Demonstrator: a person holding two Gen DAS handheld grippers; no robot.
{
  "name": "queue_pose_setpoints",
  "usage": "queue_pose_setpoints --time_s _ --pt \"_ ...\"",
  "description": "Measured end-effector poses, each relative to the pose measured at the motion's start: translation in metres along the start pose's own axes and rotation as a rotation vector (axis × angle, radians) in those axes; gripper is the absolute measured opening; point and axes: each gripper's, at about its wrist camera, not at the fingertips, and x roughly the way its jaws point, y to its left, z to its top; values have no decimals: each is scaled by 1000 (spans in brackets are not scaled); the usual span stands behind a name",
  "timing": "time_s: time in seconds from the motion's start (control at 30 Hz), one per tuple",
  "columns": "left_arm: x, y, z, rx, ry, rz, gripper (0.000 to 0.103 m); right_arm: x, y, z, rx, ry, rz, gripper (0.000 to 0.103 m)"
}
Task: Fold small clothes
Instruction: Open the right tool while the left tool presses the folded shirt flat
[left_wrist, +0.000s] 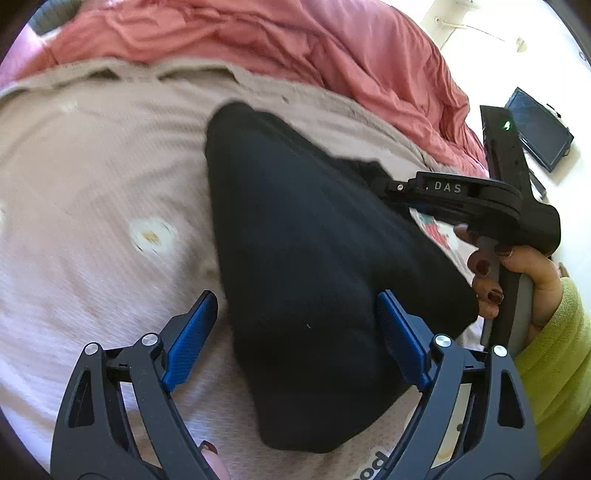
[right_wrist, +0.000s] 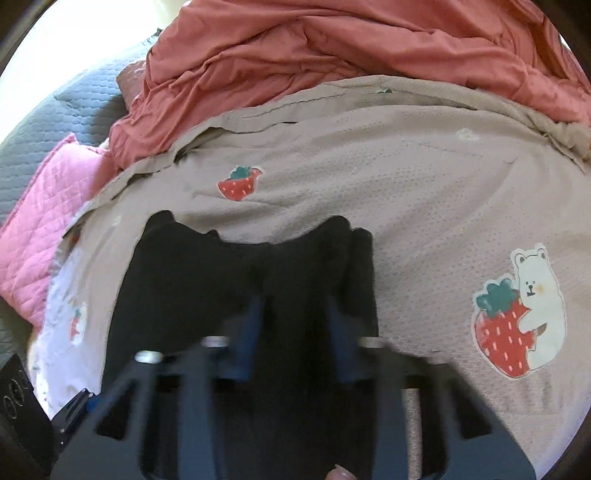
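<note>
A small black garment (left_wrist: 306, 251) lies folded on a beige-pink blanket (left_wrist: 92, 177) on a bed. My left gripper (left_wrist: 295, 332) is open, its blue pads astride the garment's near end, holding nothing. My right gripper (left_wrist: 388, 186) reaches in from the right over the garment's far right edge; a hand grips its handle. In the right wrist view the garment (right_wrist: 207, 280) lies under the blurred right gripper (right_wrist: 295, 332), whose blue fingers (right_wrist: 251, 332) stand apart over the cloth.
A crumpled coral-red duvet (left_wrist: 295, 40) lies behind the blanket. A pink quilted pillow (right_wrist: 40, 229) and a grey mattress (right_wrist: 44, 122) are at the left. A strawberry-and-bear print (right_wrist: 517, 314) marks the blanket (right_wrist: 406, 184). A dark screen (left_wrist: 539, 129) stands by the wall.
</note>
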Motion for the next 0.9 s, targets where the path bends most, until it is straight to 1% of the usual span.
queue_pose_setpoints --time_s 0.03,0.1,0.17,0.23,0.27,0.33,0.43,0.53,0.6,0.63,0.7,0.8,0.87,0.9 --pt "2 -3 -2 9 10 -6 80 -6 1 -1 -9 -22 0 11" --pt "1 -9 -3 45 7 8 80 -27 2 0 -32 -92 -3 11" --pt "0 -16 -4 81 -1 25 80 -37 0 1 -47 -120 -12 11" --pt "3 -19 -5 89 3 29 80 -28 -3 1 -63 -91 -60 11" --pt "4 -20 -7 96 8 32 80 -16 -4 -1 -67 -57 -93 11" --pt "7 -23 -9 112 15 37 80 -2 -6 -6 -79 -30 -135 12" --pt "8 -25 -12 123 23 39 80 6 -5 -11 -84 -35 -168 13" --pt "10 -23 -12 110 32 31 80 5 -1 -12 -121 -36 -200 15" --pt "11 -22 -11 102 36 26 81 5 1 -12 -143 -36 -223 21" --pt "11 -22 -11 103 36 28 81 3 1 -12 -140 -39 -230 23" --pt "11 -23 -12 107 36 34 81 -6 1 -14 -116 -52 -222 30" --pt "11 -22 -12 101 40 32 81 -28 8 -20 -119 -104 -213 32" --pt "10 -21 -12 98 42 30 81 -41 12 -25 -117 -132 -192 37" --pt "10 -21 -12 99 42 31 81 -47 14 -29 -113 -141 -170 38"
